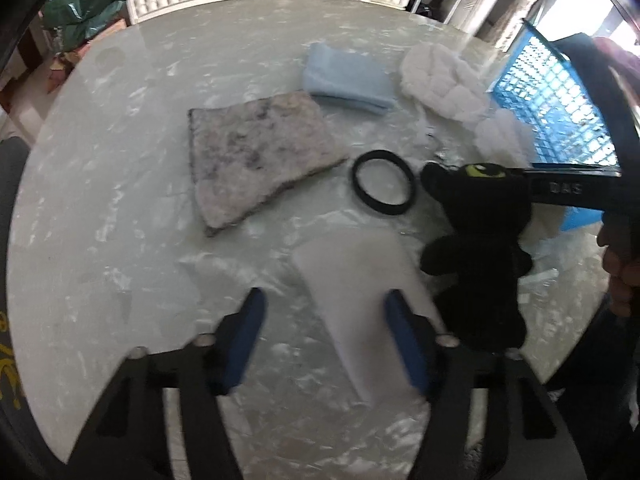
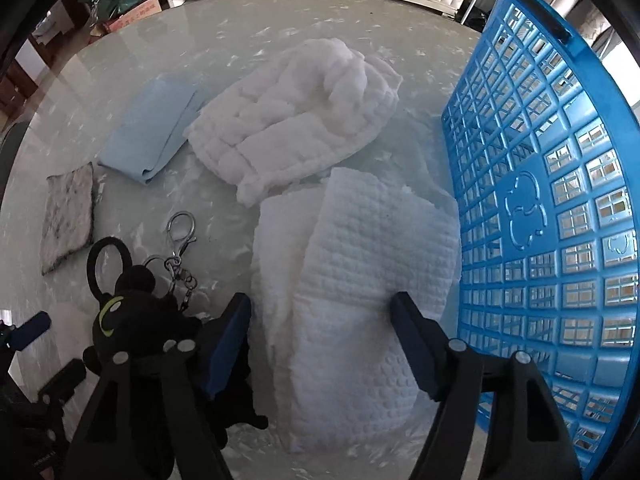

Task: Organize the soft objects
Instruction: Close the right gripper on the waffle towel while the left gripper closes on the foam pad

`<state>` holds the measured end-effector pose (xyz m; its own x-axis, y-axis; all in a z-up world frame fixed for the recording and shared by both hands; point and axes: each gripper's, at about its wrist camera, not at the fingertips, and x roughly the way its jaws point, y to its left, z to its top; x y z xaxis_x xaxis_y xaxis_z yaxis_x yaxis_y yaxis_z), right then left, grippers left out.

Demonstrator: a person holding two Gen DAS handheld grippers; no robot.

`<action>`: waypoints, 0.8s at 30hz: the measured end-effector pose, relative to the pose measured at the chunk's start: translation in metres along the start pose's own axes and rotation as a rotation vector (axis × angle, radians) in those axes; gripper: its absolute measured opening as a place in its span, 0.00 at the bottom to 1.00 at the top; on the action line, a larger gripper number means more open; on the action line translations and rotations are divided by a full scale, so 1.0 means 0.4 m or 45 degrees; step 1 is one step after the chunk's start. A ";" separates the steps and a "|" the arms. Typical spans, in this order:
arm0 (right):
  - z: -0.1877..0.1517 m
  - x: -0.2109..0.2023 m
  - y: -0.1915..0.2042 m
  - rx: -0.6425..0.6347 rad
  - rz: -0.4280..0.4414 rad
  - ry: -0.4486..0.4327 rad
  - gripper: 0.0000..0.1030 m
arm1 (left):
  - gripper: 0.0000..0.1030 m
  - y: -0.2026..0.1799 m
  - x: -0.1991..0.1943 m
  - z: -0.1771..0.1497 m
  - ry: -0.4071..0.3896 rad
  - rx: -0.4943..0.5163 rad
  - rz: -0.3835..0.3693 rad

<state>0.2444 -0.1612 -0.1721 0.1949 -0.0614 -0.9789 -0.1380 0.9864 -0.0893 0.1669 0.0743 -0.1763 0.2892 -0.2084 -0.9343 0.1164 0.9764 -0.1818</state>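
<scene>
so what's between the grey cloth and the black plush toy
A black ring lies flat on the table between the grey cloth and the plush toy; left wrist view.

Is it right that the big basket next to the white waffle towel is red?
Not quite. The basket is blue, not red, as the right wrist view shows. It does stand right beside the white waffle towel, on the table.
</scene>
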 end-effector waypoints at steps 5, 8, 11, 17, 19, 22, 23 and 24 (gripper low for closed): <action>-0.032 -0.004 0.013 -0.041 -0.052 -0.016 0.49 | 0.28 0.000 0.011 0.009 0.021 -0.025 -0.099; -0.047 -0.013 0.018 -0.051 -0.060 -0.032 0.43 | 0.20 0.006 0.008 0.009 0.019 -0.037 -0.122; -0.059 -0.026 0.025 -0.060 -0.061 -0.070 0.19 | 0.11 0.017 -0.011 0.003 0.006 -0.050 -0.129; -0.081 -0.051 0.034 -0.065 -0.038 -0.085 0.11 | 0.09 0.019 -0.033 -0.005 -0.001 -0.042 -0.140; -0.085 -0.066 0.023 -0.064 -0.022 -0.097 0.10 | 0.08 0.014 -0.048 -0.007 -0.020 -0.036 -0.148; -0.097 -0.097 0.021 -0.076 0.005 -0.126 0.10 | 0.07 0.014 -0.083 -0.012 -0.049 -0.036 -0.159; -0.098 -0.104 0.018 -0.080 0.011 -0.132 0.10 | 0.07 0.014 -0.093 -0.012 -0.058 -0.035 -0.161; -0.101 -0.115 0.018 -0.085 0.016 -0.141 0.10 | 0.07 0.011 -0.107 -0.013 -0.073 -0.030 -0.158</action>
<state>0.1952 -0.1573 -0.1352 0.2983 -0.0283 -0.9540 -0.2050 0.9743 -0.0930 0.1501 0.0879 -0.1389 0.3278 -0.3299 -0.8853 0.1326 0.9438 -0.3026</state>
